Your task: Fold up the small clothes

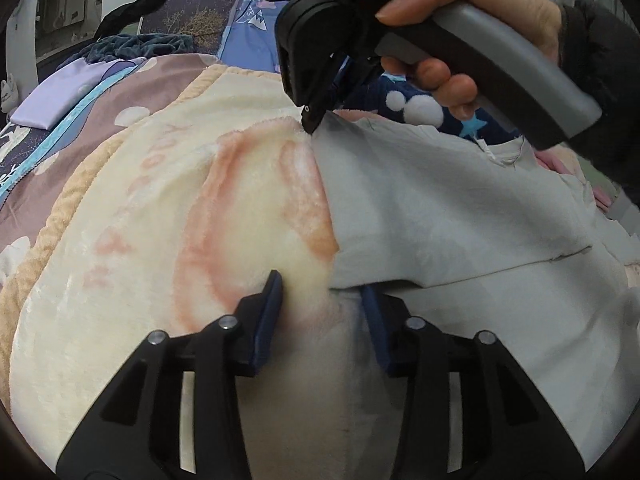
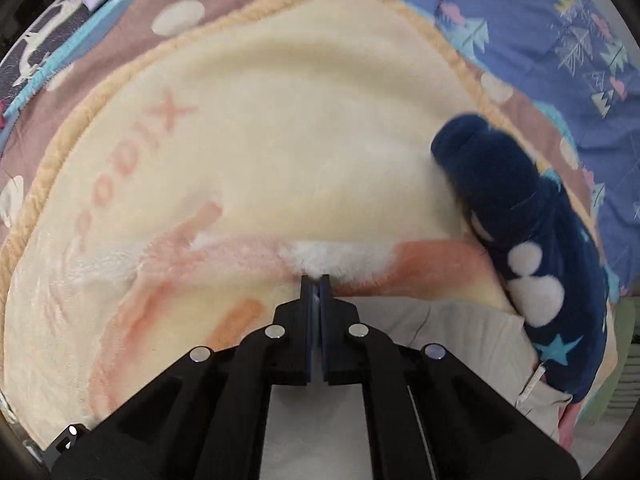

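A light grey garment [image 1: 440,208] lies spread flat on a cream fleece blanket [image 1: 180,200]. In the left wrist view its near left corner sits between the blue pads of my left gripper [image 1: 321,282]. Those jaws stand apart and do not press the cloth. The right gripper [image 1: 310,122], held by a hand, points down onto the garment's far left corner. In the right wrist view that gripper [image 2: 315,279] is shut, with a thin sliver of pale cloth between its pads. The grey garment [image 2: 460,332] runs off under it to the right.
A navy fleece garment with white dots and a blue star [image 2: 520,220] lies bunched at the blanket's right edge, touching the grey garment. A blue patterned quilt [image 2: 560,40] lies beyond it. Dark clothes [image 1: 132,40] and a lilac cloth [image 1: 48,104] sit at the far left.
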Available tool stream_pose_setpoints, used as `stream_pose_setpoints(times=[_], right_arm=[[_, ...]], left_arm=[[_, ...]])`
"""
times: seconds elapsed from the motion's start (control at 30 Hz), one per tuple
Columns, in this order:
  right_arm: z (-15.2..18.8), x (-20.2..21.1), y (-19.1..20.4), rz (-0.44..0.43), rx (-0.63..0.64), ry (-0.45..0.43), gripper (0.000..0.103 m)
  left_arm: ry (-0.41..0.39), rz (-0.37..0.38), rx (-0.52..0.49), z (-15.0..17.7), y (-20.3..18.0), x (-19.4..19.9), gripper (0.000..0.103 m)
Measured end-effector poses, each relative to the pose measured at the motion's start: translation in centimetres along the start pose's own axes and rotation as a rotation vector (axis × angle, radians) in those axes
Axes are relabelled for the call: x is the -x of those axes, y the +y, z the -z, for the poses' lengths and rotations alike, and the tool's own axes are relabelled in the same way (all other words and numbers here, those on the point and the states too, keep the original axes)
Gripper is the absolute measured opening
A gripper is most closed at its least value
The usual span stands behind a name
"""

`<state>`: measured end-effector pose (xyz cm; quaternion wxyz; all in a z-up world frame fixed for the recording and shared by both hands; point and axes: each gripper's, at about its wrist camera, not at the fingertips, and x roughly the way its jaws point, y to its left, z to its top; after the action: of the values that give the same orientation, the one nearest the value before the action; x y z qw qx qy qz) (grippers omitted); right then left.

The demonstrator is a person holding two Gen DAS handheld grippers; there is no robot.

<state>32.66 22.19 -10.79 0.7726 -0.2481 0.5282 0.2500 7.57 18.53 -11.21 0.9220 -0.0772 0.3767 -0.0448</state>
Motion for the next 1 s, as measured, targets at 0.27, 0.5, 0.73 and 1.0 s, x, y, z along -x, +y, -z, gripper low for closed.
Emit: stream_pose_setpoints(times=[0.27, 0.5, 0.73, 1.0], right_arm=[[2.9, 2.1, -6.5, -0.232, -0.232, -0.272, 0.006], [16.2, 8.2, -9.0, -0.265, -0.226, -0.364, 0.007], [35.8, 7.2, -15.1, -0.146, -0.498, -0.309, 0.007], [43.9, 6.5, -20.5, -0.256, -0.75, -0.394, 0.0]], left_arm=[[-0.01, -0.072, 0.021, 0.2, 0.3, 0.5, 0.001], [-0.001, -0.061, 0.096, 0.4, 2.1, 0.6, 0.001], [-0.155, 0.05, 0.121, -0.7, 1.9, 4.3, 0.003], [-0.035, 0.066, -0.064, -4.8, -5.4, -0.8, 0.028]])
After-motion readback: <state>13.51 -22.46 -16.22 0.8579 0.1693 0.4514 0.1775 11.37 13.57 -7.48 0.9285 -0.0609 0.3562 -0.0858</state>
